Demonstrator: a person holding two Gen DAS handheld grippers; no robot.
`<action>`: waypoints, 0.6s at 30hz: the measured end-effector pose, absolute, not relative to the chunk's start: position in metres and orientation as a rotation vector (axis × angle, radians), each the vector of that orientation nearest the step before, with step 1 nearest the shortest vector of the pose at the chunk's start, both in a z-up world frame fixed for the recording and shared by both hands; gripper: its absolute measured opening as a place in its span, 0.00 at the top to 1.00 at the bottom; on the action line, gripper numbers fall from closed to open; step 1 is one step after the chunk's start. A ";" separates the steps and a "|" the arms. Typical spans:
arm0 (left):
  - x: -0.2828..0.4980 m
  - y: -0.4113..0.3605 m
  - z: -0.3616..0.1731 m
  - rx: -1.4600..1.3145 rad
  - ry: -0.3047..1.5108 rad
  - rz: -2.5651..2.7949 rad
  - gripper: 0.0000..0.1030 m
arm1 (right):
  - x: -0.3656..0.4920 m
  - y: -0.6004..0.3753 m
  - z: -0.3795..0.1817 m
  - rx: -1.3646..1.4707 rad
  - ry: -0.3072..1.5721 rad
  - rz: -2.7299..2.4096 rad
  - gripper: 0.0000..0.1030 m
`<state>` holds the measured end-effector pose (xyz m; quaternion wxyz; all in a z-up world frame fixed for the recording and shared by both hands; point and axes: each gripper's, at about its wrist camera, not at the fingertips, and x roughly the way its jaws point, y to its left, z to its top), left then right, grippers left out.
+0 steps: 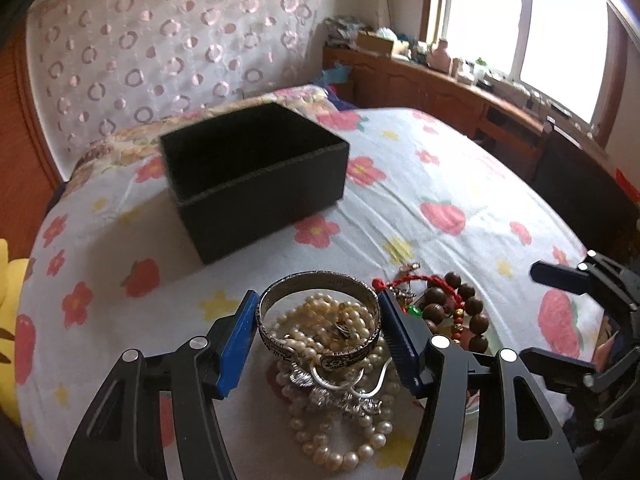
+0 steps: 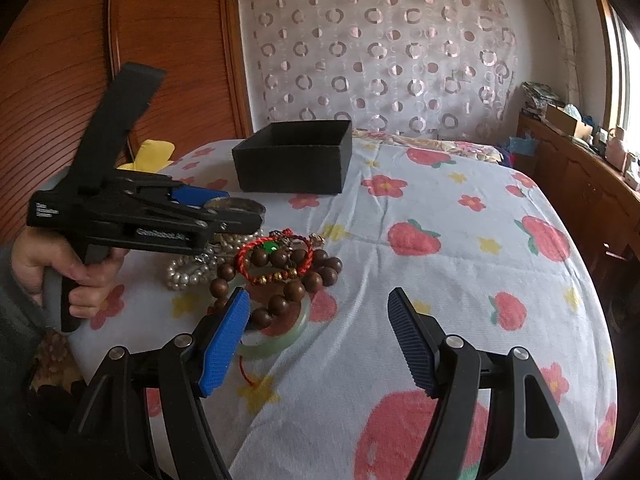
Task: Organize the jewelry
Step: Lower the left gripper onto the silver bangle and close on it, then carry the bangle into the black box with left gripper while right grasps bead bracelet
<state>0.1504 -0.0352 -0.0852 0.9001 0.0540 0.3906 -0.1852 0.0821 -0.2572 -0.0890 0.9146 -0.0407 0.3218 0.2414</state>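
A silver bangle [image 1: 318,322] sits between the blue pads of my left gripper [image 1: 318,312], raised above a pile of pearl strands [image 1: 340,412] and silver chains; the pads touch its sides. It also shows in the right wrist view [image 2: 236,206], held by the left gripper [image 2: 224,210]. A brown bead bracelet [image 2: 288,280], a red cord bracelet [image 2: 276,260] and a pale green jade bangle [image 2: 276,340] lie beside the pearls [image 2: 188,272]. An open black box [image 1: 256,176] stands farther back on the bed, also in the right wrist view [image 2: 294,156]. My right gripper [image 2: 318,320] is open and empty, just right of the pile.
The bed has a white sheet with red flowers [image 2: 440,260]. A wooden wardrobe [image 2: 80,60] stands at the left, a yellow cushion [image 2: 152,152] beside it. A cluttered wooden cabinet [image 1: 440,80] runs under the window on the right.
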 end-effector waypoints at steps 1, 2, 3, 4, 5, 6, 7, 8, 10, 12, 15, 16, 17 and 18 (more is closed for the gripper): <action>0.148 -0.032 -0.082 0.103 0.798 -0.378 0.44 | 0.084 -0.255 -0.089 -0.086 0.666 0.507 0.28; 0.145 -0.028 -0.079 0.093 0.785 -0.369 0.44 | 0.088 -0.253 -0.089 -0.088 0.671 0.523 0.28; 0.142 -0.026 -0.076 0.089 0.777 -0.362 0.44 | 0.091 -0.251 -0.089 -0.090 0.677 0.536 0.29; 0.139 -0.023 -0.073 0.084 0.765 -0.352 0.44 | 0.094 -0.248 -0.089 -0.094 0.689 0.552 0.35; 0.135 -0.020 -0.071 0.079 0.756 -0.347 0.44 | 0.097 -0.246 -0.089 -0.089 0.702 0.569 0.38; 0.132 -0.018 -0.069 0.073 0.750 -0.345 0.44 | 0.100 -0.244 -0.089 -0.087 0.710 0.582 0.43; 0.129 -0.015 -0.067 0.062 0.743 -0.342 0.44 | 0.102 -0.242 -0.088 -0.100 0.714 0.585 0.45; 0.126 -0.012 -0.065 0.051 0.737 -0.338 0.44 | 0.103 -0.238 -0.087 -0.115 0.716 0.589 0.48; 0.120 -0.009 -0.063 0.036 0.730 -0.336 0.44 | 0.104 -0.233 -0.086 -0.127 0.724 0.609 0.57; 0.115 -0.005 -0.062 0.027 0.725 -0.334 0.44 | 0.106 -0.228 -0.086 -0.122 0.746 0.648 0.63; 0.109 -0.002 -0.061 0.022 0.716 -0.331 0.44 | 0.106 -0.217 -0.085 -0.129 0.769 0.692 0.75; 0.108 -0.001 -0.060 0.019 0.714 -0.331 0.44 | 0.107 -0.214 -0.086 -0.136 0.773 0.696 0.78; 0.107 0.000 -0.061 0.017 0.713 -0.332 0.44 | 0.107 -0.209 -0.087 -0.160 0.781 0.699 0.80; 0.106 0.001 -0.061 0.015 0.713 -0.333 0.44 | 0.107 -0.207 -0.088 -0.178 0.784 0.696 0.84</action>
